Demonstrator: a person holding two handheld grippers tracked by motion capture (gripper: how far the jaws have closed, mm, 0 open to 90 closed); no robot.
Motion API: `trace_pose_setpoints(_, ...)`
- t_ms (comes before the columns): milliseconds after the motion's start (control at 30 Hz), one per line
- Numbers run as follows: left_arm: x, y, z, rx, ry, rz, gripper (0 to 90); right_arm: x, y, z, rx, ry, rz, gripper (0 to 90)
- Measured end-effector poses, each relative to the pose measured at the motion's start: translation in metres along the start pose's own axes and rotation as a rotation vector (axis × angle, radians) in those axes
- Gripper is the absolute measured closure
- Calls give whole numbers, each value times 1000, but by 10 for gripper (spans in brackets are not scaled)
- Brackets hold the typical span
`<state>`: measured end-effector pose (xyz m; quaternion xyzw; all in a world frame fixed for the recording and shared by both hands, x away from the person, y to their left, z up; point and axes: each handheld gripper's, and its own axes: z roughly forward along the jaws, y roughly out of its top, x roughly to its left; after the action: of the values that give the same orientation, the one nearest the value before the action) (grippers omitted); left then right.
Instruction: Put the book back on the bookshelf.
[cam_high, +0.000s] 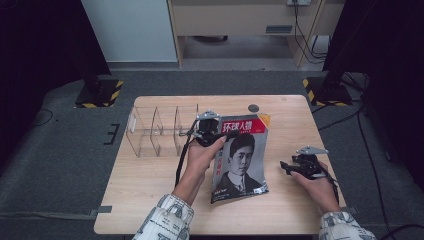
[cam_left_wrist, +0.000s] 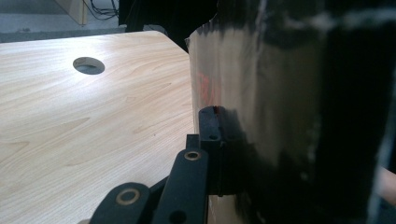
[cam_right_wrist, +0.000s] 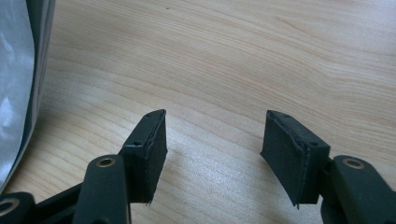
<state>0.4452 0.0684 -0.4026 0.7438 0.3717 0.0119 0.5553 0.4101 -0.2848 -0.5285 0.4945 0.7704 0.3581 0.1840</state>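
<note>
Magazine (cam_high: 241, 159) cover carried a black-and-white portrait under a red title band with white characters, an orange patch at its top corner; table (cam_high: 150, 180) was pale wood-grain; both grippers were black; sleeves (cam_high: 165, 220) were white with dark line pattern.

A clear plastic organiser (cam_high: 159, 131) with upright dividers stands on the wooden table (cam_high: 150, 185), toward its far left; a round cable hole (cam_high: 254, 108) sits near the far edge. Yellow-and-black striped stand bases (cam_high: 100, 94) rest on the grey floor (cam_high: 55, 150) beyond; pale cabinets (cam_high: 245, 20) stand behind.
</note>
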Motion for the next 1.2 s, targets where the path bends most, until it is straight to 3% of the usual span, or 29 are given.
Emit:
trace_pose_setpoints(467,0,6,-28,-81,12,-5,866,0,-3,3,15,-19,-18,380)
trace_pose_setpoints(700,3,6,-42,-115,9,-18,865,3,-6,7,-20,-42,-55,319)
trace_pose_setpoints(1200,2,1,-73,-166,20,-29,865,4,-6,7,-13,-42,-47,278)
